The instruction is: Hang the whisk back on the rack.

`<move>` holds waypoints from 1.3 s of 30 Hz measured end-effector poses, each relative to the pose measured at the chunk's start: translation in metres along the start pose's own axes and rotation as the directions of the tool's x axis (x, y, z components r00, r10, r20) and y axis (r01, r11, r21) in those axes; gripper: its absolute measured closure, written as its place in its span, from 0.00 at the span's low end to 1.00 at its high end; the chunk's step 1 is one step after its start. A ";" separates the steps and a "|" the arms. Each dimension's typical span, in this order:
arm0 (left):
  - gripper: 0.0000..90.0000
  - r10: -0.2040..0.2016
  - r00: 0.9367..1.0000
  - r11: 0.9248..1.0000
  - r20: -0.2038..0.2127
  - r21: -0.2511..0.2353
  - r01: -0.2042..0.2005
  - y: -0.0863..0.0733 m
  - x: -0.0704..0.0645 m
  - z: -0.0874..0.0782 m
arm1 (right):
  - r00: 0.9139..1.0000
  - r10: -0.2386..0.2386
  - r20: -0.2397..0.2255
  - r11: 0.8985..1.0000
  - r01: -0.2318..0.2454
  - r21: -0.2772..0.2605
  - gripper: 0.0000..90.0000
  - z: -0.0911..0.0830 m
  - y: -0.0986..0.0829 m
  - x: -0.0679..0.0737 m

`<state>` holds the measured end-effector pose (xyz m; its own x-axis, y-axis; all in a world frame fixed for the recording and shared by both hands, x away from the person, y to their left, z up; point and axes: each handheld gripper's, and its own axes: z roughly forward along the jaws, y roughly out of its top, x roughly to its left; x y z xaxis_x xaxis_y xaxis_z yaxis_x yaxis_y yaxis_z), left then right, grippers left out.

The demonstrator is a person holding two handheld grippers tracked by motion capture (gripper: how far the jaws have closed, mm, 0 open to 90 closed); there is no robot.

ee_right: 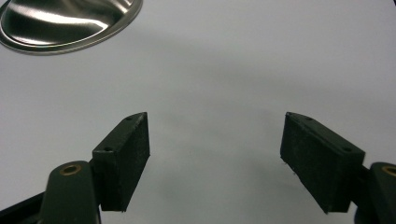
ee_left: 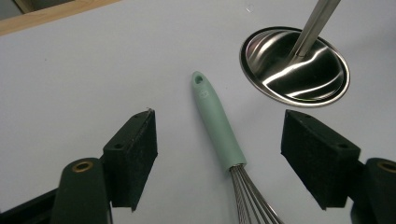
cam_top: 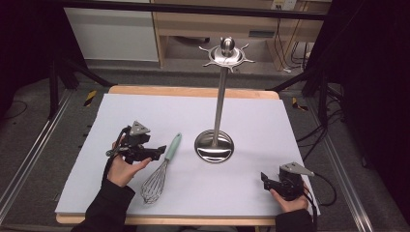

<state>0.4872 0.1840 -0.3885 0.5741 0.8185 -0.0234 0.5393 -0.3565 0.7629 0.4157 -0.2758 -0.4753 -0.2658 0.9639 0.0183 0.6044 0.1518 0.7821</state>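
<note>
Both grippers gape empty; the left gripper [ee_left: 219, 154] straddles the mint-handled wire whisk [ee_left: 219, 126] beside the steel stand [cam_top: 214, 146], needing to descend and clamp

So in the left gripper view the whisk [ee_left: 224, 140] gets chopped off by the bottom edge, you just get the mint handle and the start of the wires. The stand's pole [ee_left: 314, 25] runs out the top too. In the right gripper view the stand's steel base [ee_right: 70, 21] is clipped at the top left corner. From the high view, the near counter [cam_top: 193, 221] edge and both sleeves get cut by the bottom.
</note>
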 end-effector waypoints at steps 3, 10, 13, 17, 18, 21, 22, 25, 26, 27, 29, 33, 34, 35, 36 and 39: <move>0.29 0.011 1.000 1.000 0.002 0.019 -0.011 0.002 -0.001 0.003 | 1.000 -0.003 -0.003 1.000 0.003 0.001 0.27 0.000 0.000 0.001; 0.29 0.021 1.000 0.996 0.002 0.082 -0.021 0.007 -0.002 0.012 | 1.000 -0.007 -0.005 1.000 0.007 0.005 0.28 0.001 0.001 0.002; 0.29 0.024 1.000 0.994 0.007 0.107 -0.024 0.008 -0.002 0.016 | 1.000 -0.010 -0.007 1.000 0.011 0.004 0.28 0.001 0.000 0.002; 0.30 0.021 1.000 0.991 0.003 0.134 -0.021 0.008 -0.002 0.023 | 1.000 -0.007 -0.007 1.000 0.007 0.004 0.28 0.001 0.000 0.002; 0.30 0.021 1.000 0.991 0.003 0.134 -0.021 0.008 -0.002 0.023 | 1.000 -0.007 -0.007 1.000 0.007 0.004 0.28 0.001 0.000 0.002; 0.30 0.015 1.000 0.987 0.002 0.157 -0.015 0.008 -0.002 0.029 | 1.000 -0.001 -0.009 1.000 0.001 0.010 0.28 0.002 0.000 0.002; 0.30 0.018 1.000 0.986 0.000 0.166 -0.018 0.008 -0.002 0.031 | 1.000 -0.001 -0.011 1.000 0.001 0.010 0.28 0.002 0.000 0.002; 0.32 0.020 1.000 0.981 -0.004 0.193 -0.019 0.007 -0.003 0.039 | 1.000 -0.004 -0.012 1.000 0.004 0.012 0.29 0.002 0.000 0.002; 0.32 0.020 1.000 0.981 -0.004 0.193 -0.019 0.007 -0.003 0.039 | 1.000 -0.004 -0.012 1.000 0.004 0.012 0.29 0.002 0.000 0.002; 0.32 0.018 1.000 0.981 -0.006 0.194 -0.016 0.006 -0.003 0.040 | 1.000 -0.008 -0.011 1.000 0.008 0.009 0.29 0.002 0.000 0.002; 0.33 0.023 1.000 0.975 0.000 0.220 -0.022 0.005 -0.003 0.044 | 1.000 -0.001 -0.013 1.000 0.001 0.008 0.29 0.002 0.000 0.002; 0.36 0.025 1.000 0.970 0.005 0.243 -0.026 0.003 -0.004 0.049 | 1.000 -0.002 -0.015 1.000 0.002 0.010 0.30 0.002 0.000 0.002; 0.36 0.025 1.000 0.970 0.005 0.243 -0.026 0.003 -0.004 0.049 | 1.000 -0.001 -0.017 1.000 0.001 0.011 0.30 0.002 0.000 0.002; 0.36 0.025 1.000 0.968 0.005 0.249 -0.026 0.002 -0.004 0.051 | 1.000 -0.001 -0.017 1.000 0.001 0.011 0.30 0.002 0.000 0.002; 0.37 0.024 1.000 0.966 0.008 0.256 -0.025 0.001 -0.005 0.053 | 1.000 -0.006 -0.012 1.000 0.006 0.009 0.30 0.003 0.000 0.001; 0.37 0.026 1.000 0.959 0.007 0.282 -0.027 -0.002 -0.004 0.059 | 1.000 -0.006 -0.015 1.000 0.006 0.010 0.30 0.003 0.000 0.001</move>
<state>0.5200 0.1545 -0.4281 0.5922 0.8057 -0.0082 0.6756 -0.4910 0.5500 0.4177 -0.2737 -0.4766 -0.2801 0.9597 0.0231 0.6101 0.1594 0.7761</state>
